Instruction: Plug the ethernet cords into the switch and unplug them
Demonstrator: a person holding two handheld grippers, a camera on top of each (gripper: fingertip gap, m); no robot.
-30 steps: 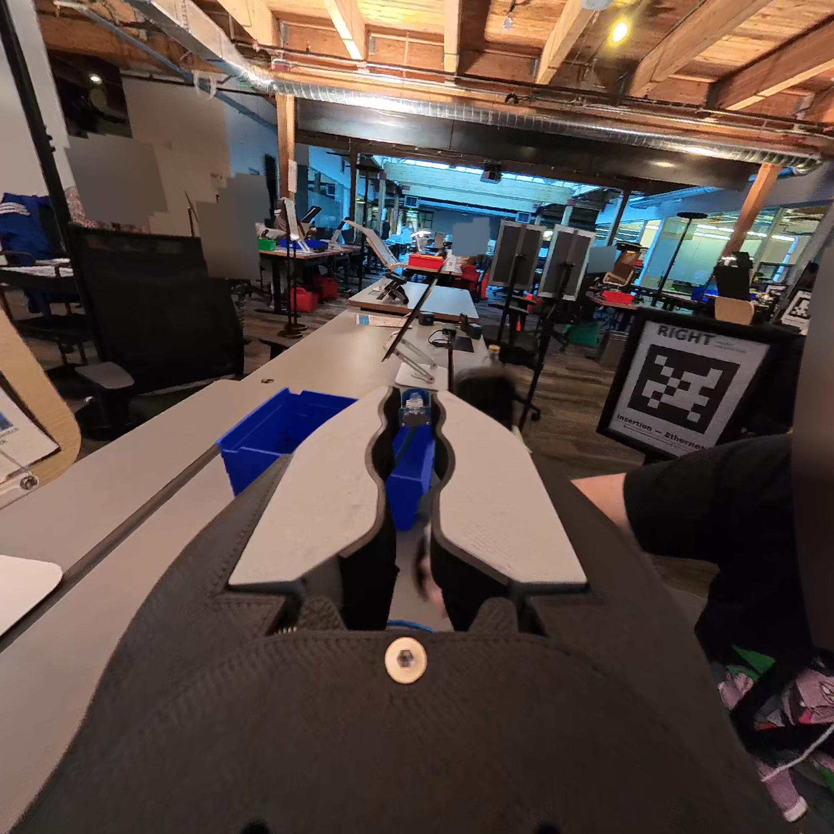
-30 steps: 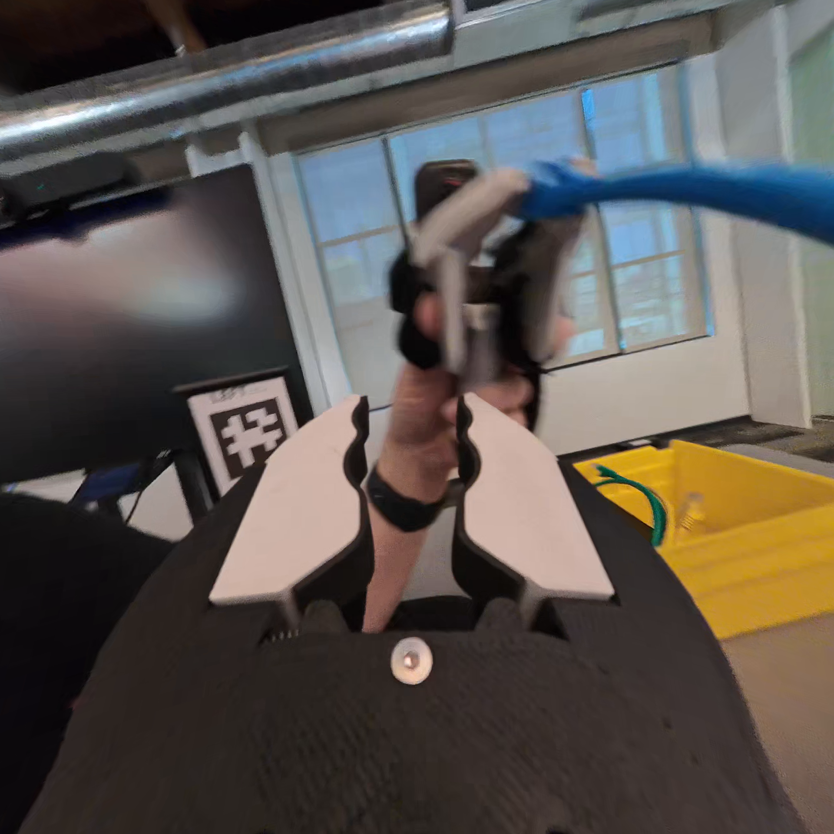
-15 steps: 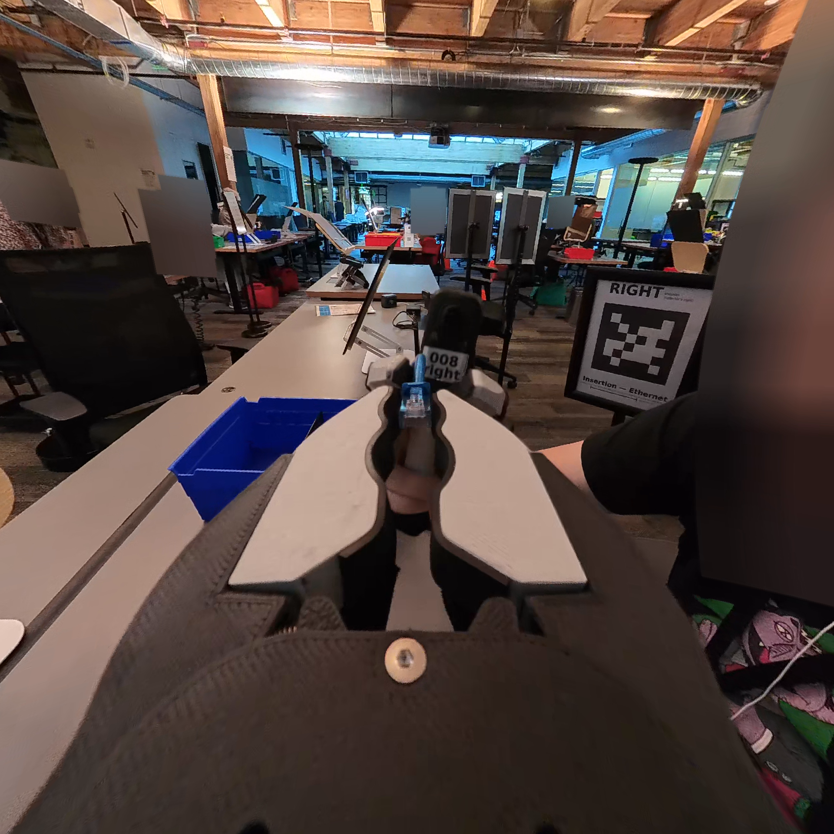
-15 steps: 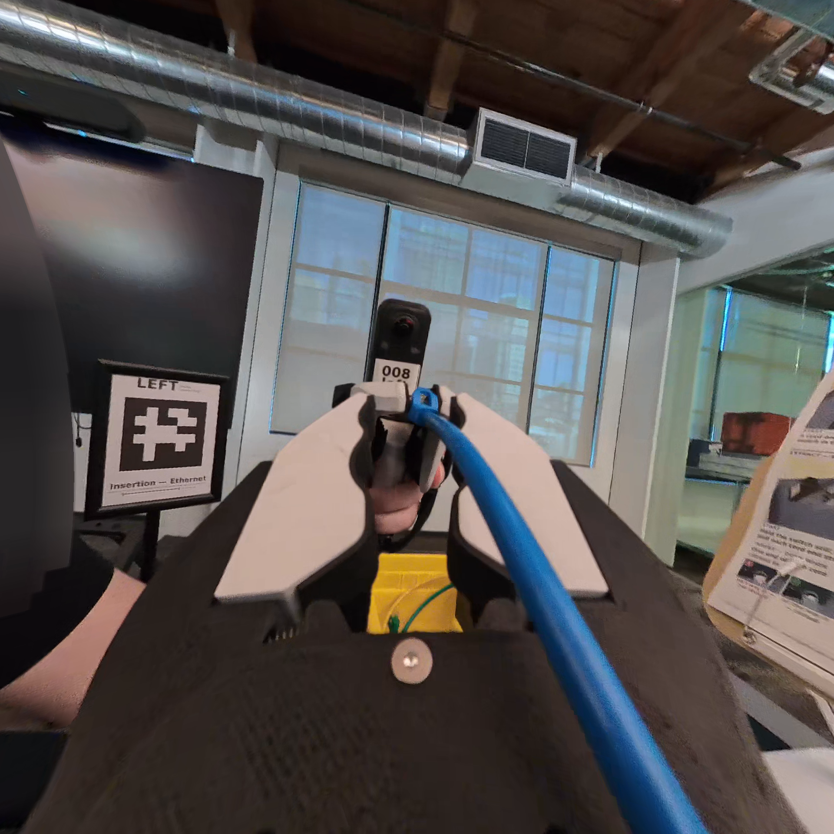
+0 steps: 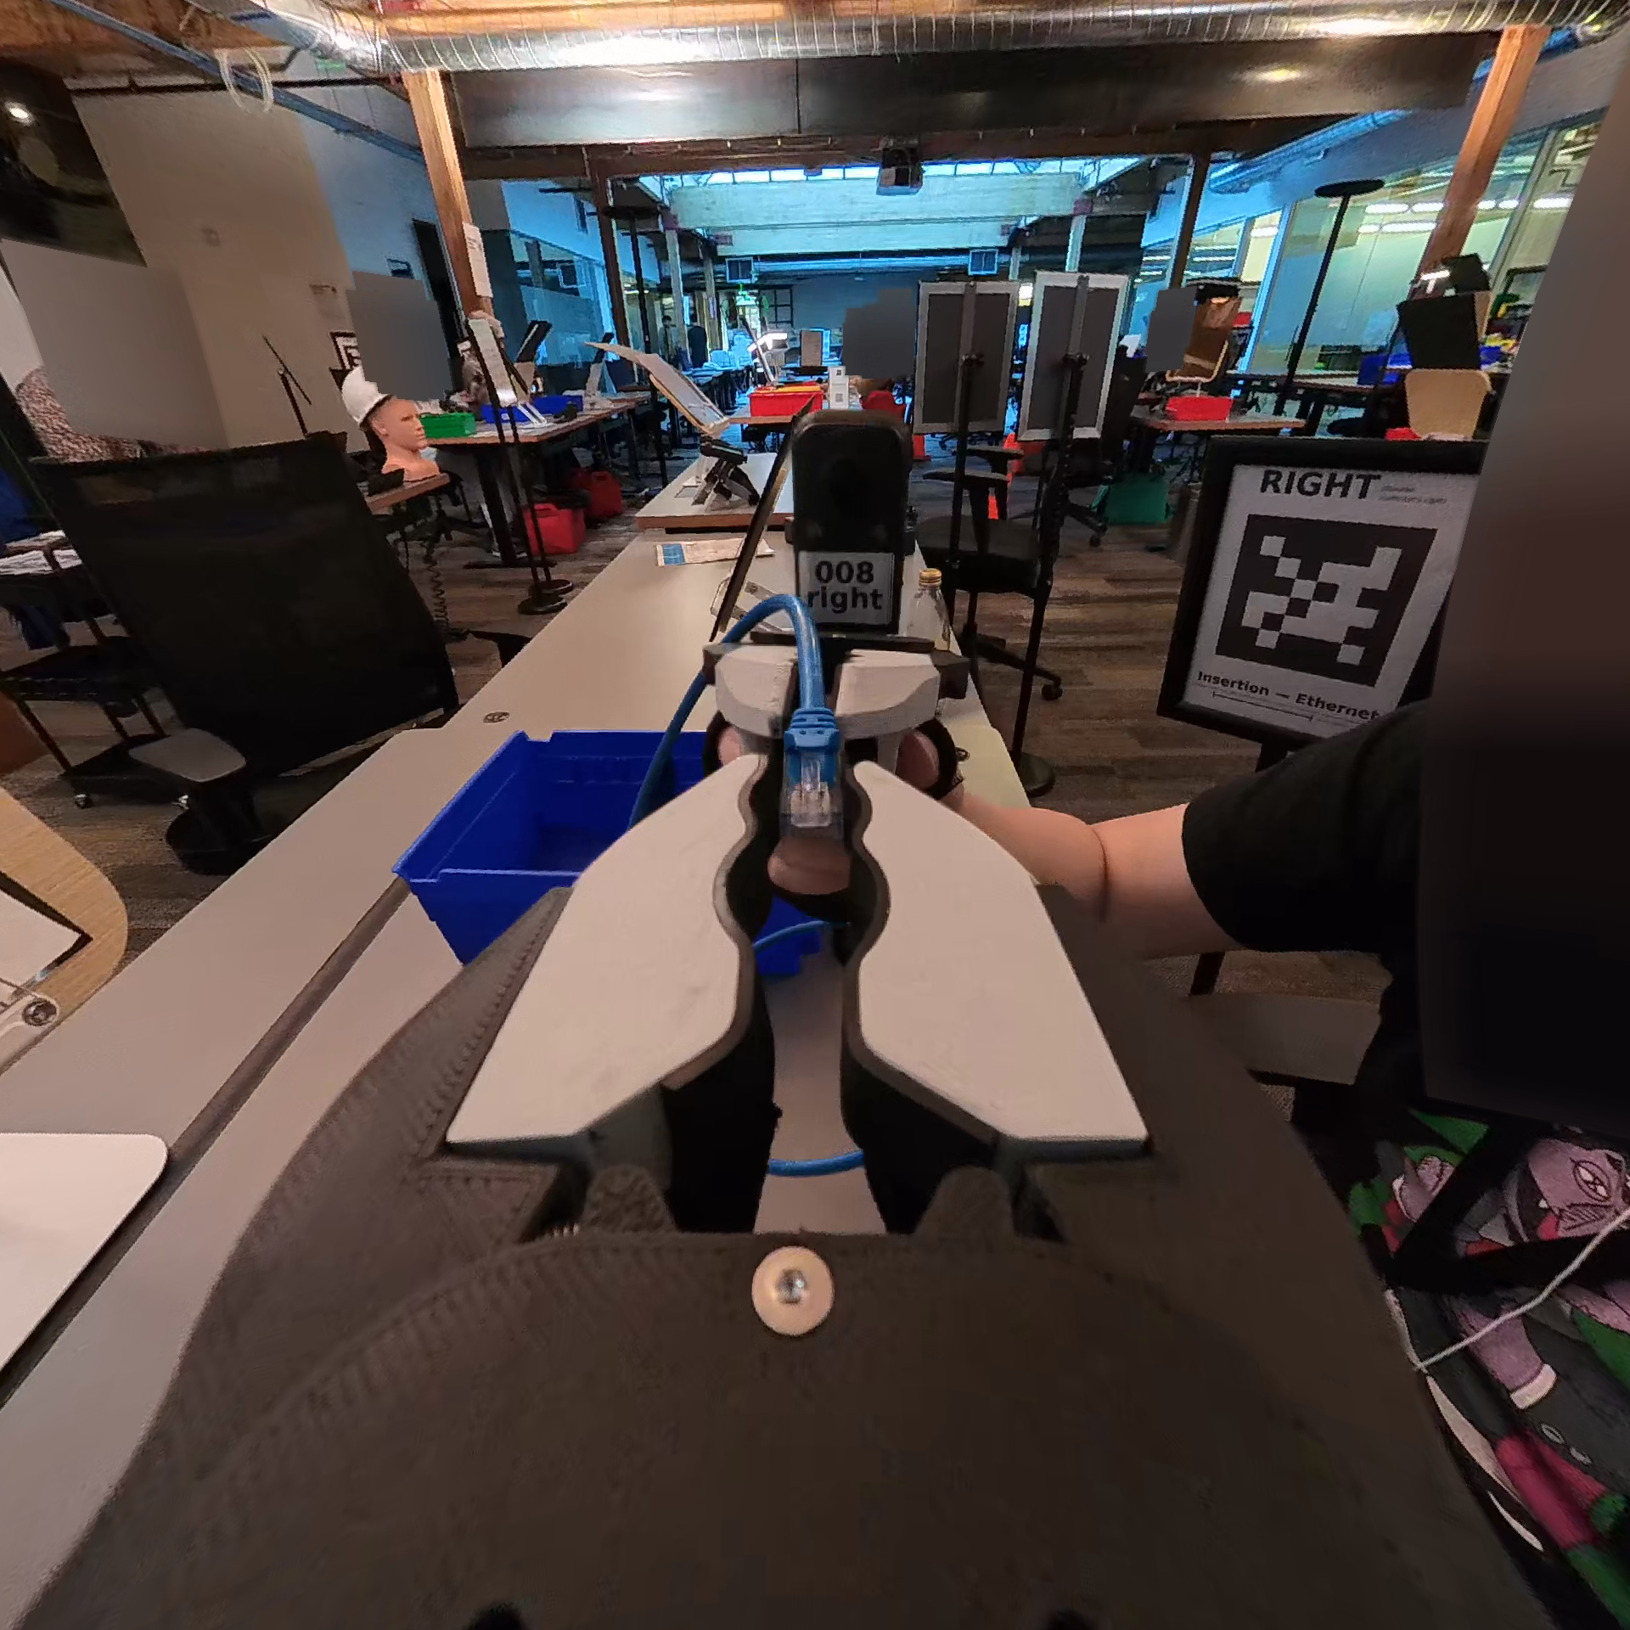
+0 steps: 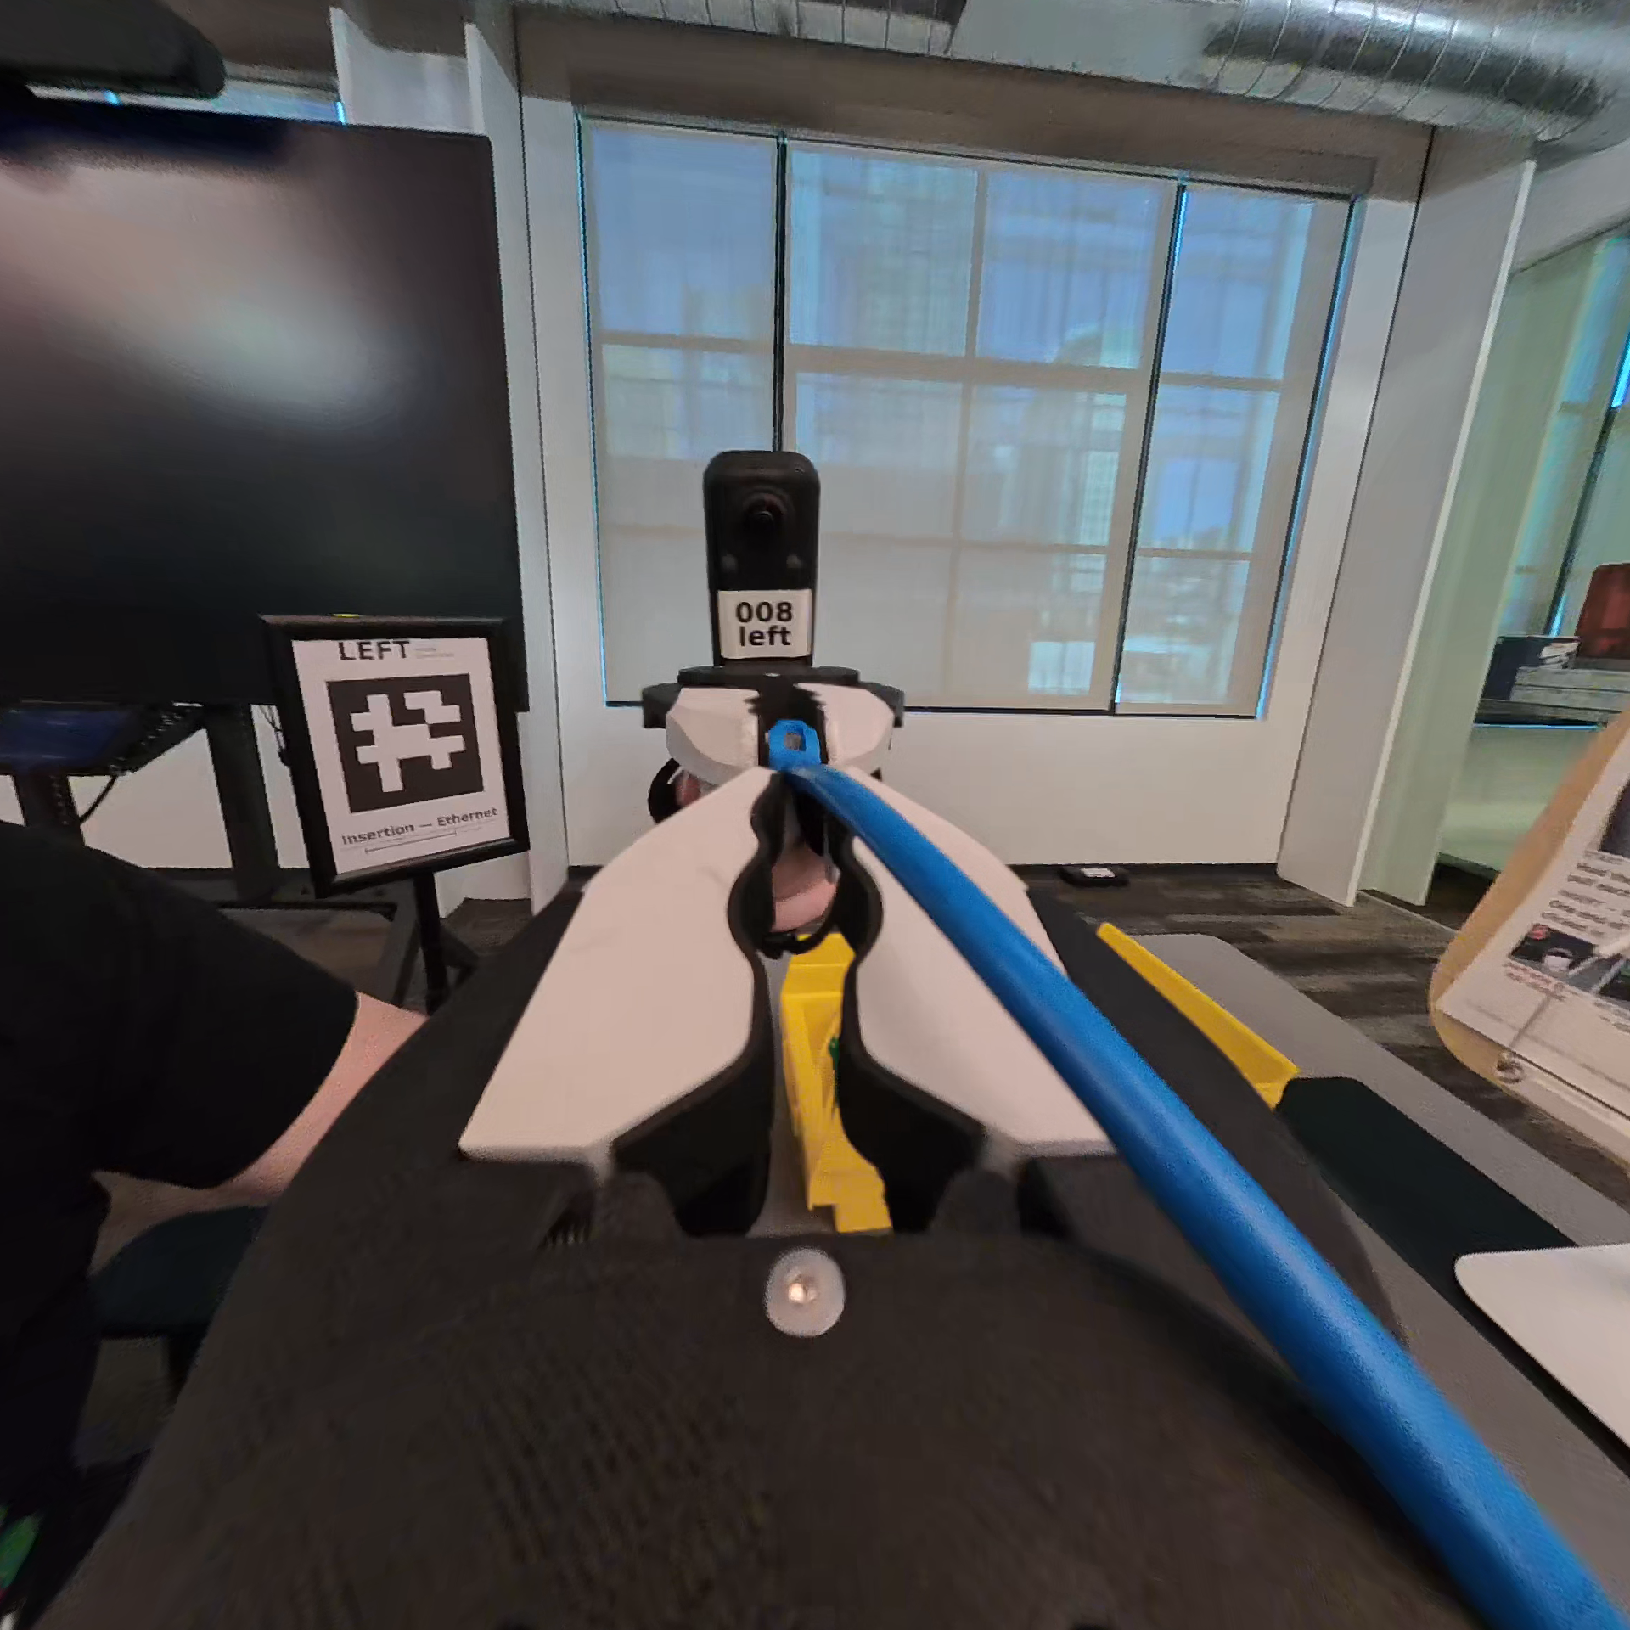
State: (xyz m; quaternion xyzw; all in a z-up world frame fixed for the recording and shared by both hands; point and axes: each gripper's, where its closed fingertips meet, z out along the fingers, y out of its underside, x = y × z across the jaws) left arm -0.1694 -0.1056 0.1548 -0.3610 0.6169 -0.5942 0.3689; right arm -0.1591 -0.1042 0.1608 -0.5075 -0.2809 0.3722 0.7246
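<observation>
The left gripper (image 5: 809, 783) has its jaws closed on the clear end of the blue cord's plug (image 5: 810, 750), held in the air above the grey table (image 5: 265, 970) and in front of the blue bin (image 5: 529, 820). The right gripper (image 6: 804, 804) faces it tip to tip. Its jaws stand only narrowly apart, and the views do not show whether they pinch the cord (image 6: 1058, 1041) or merely sit beside it. In the right wrist view the cord runs back over the top of that gripper's right finger. The switch appears in neither view, and a yellow bin (image 6: 1186, 1005) lies beyond the right gripper. The step in hand is judged to be a handover or re-grip of the plug. To do it well, the right gripper should close on the blue boot behind the plug, leaving the clear end free to enter a port. The left jaws should open only once that hold is firm. The release clip should stay clear of the pads. Slack in the cord should be kept so that it does not twist the plug.
</observation>
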